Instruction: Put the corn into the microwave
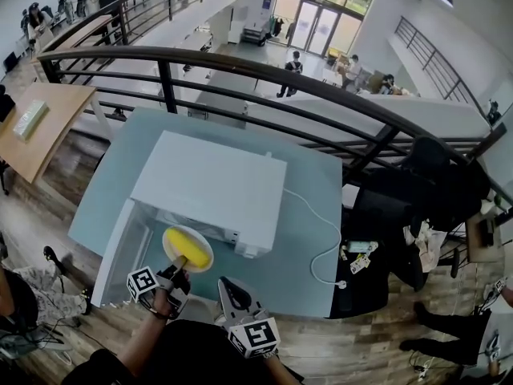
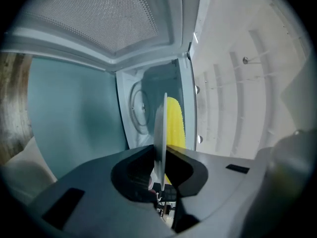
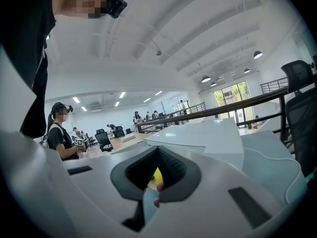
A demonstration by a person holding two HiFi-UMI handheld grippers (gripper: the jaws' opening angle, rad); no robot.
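Observation:
The yellow corn [image 1: 191, 249] lies on a white plate [image 1: 175, 240] in front of the open white microwave [image 1: 212, 184]. My left gripper [image 1: 179, 261] is shut on the plate's near rim. In the left gripper view the plate [image 2: 159, 128] is edge-on between the jaws of the left gripper [image 2: 159, 182]. The corn [image 2: 174, 123] shows beside it and the microwave's cavity with its turntable [image 2: 140, 108] lies just beyond. My right gripper [image 1: 225, 283] hovers to the right of the plate, shut and holding nothing. In its own view the right gripper [image 3: 156, 192] points past the microwave [image 3: 208, 138].
The microwave door [image 1: 120, 255] swings out to the left at the table's near corner. A white cord [image 1: 317, 239] runs over the blue-grey table [image 1: 313, 207] to the right. A black railing [image 1: 240, 58] is behind, a wooden desk [image 1: 40, 123] to the left and black chairs [image 1: 425, 183] to the right.

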